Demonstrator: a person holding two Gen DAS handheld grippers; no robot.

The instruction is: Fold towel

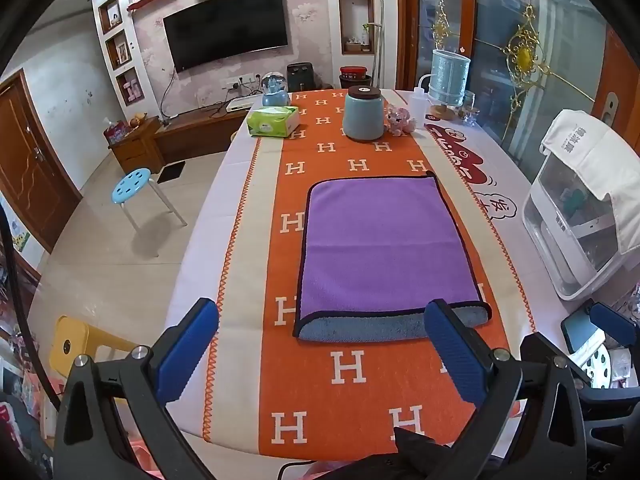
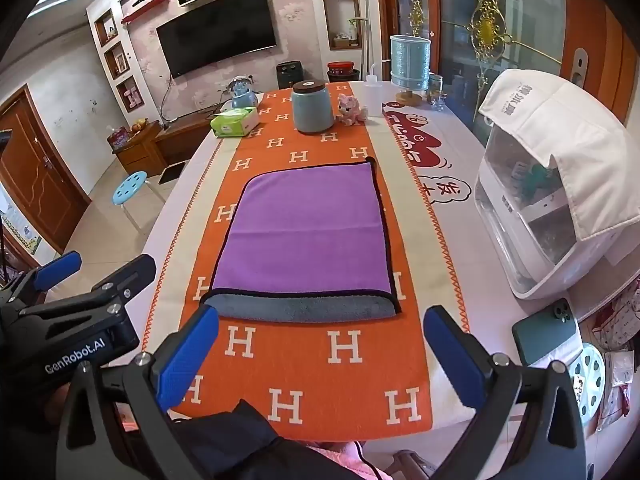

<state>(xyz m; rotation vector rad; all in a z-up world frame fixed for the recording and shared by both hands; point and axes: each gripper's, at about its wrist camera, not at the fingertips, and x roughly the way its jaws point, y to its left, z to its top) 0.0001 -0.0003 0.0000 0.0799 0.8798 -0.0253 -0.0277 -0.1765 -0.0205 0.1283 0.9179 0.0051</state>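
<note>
Orange table runner (image 1: 348, 376) bears folded, fleecy rectangular towel (image 1: 380, 240).

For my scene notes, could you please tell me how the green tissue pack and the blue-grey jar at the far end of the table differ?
The tissue pack is a low, flat box shape lying on its broad side; the jar stands upright and is round and taller. The tissue pack is bright green and white; the jar is blue-grey with a dark lid. The tissue pack straddles the orange runner's left border; the jar sits mid-runner. Both stand beyond the purple towel, untouched.
</note>
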